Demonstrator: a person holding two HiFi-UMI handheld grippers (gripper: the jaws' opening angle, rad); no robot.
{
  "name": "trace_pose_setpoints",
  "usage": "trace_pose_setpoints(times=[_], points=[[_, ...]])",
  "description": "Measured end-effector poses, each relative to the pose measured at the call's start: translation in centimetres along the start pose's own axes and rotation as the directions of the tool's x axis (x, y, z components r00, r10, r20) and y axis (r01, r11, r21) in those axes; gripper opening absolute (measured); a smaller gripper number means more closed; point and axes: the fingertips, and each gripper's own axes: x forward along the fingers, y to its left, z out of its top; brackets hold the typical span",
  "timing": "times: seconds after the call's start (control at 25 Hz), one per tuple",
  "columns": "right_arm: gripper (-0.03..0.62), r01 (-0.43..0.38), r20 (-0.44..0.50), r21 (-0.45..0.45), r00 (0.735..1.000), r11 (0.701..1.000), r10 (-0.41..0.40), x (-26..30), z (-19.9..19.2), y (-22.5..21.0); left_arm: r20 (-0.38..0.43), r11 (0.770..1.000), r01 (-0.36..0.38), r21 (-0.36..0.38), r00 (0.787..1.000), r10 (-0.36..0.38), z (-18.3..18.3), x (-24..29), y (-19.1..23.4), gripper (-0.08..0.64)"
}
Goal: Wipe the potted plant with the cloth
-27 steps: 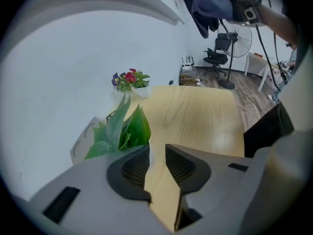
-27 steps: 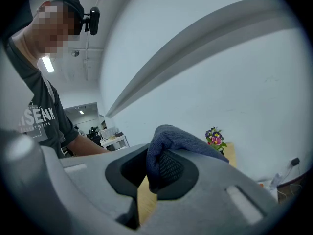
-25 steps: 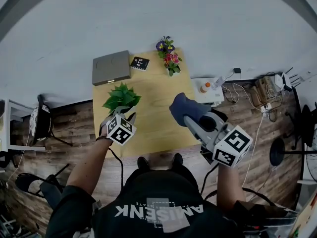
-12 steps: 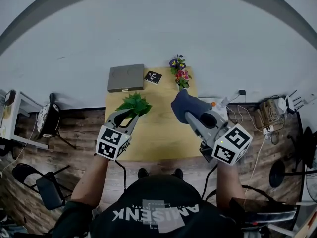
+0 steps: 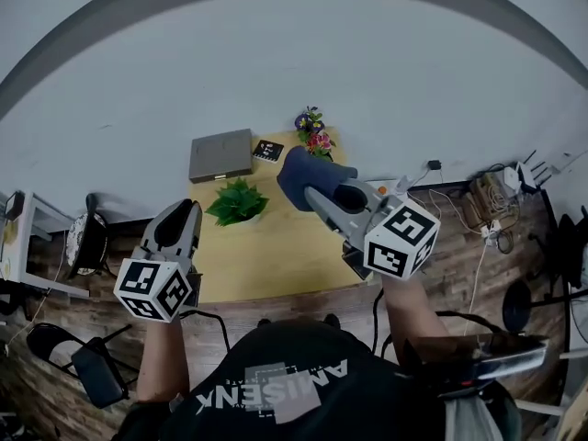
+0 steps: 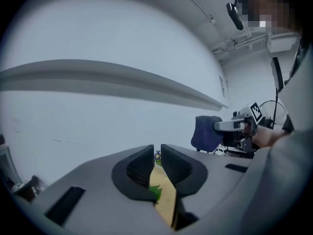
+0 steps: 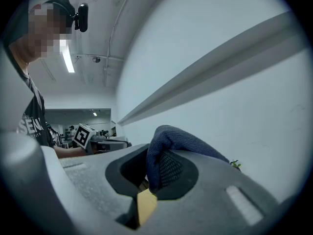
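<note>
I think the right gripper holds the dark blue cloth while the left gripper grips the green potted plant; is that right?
Not quite. The left gripper view shows the left gripper empty: its jaws have just been closing, with nothing between them. The potted plant stands on the table, apart from it. The right gripper does hold the dark blue cloth.

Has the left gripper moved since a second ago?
Yes. The left gripper has pulled back from the plant, now at the table's left edge; its claw has just been closing, empty.
</note>
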Motion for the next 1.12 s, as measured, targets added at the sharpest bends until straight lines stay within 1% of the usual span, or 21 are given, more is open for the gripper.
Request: trace_pose_setpoints(times=[0.08,0.16,0.32,0.44,0.8,1.12], points=[[0.028,-0.001,0.009,0.003,1.000,1.000,0.001,0.2,0.3,0.2,0.034,0.999,-0.036,-0.006,0.999,0.036,1.1,-0.9,0.4,0.023],[0.028,0.002,0.012,0.006,1.000,1.000,-0.002,0.4,0.3,0.4,0.069,0.997,-0.070,-0.031,0.995,0.072,2.0,-1.6,0.9,0.004],[0.028,0.030,0.002,-0.015,1.000,0.999,-0.030,0.7,0.1,0.5,0.090,0.991,-0.105,-0.078,0.990,0.112,2.8,-2.6,1.5,0.002],[0.028,0.046,-0.005,-0.024,0.999,0.999,-0.046,0.7,-0.1,0.5,0.096,0.990,-0.103,-0.099,0.989,0.112,3.0,-3.0,1.6,0.002],[0.028,0.061,-0.023,-0.049,0.998,0.997,-0.062,0.9,-0.3,0.7,0.065,0.993,-0.088,-0.073,0.994,0.093,2.7,-2.7,1.1,0.002],[0.028,0.086,-0.034,-0.060,0.996,0.995,-0.088,1.0,-0.4,0.7,0.077,0.995,-0.082,-0.051,0.993,0.086,3.3,-2.7,0.8,0.002]])
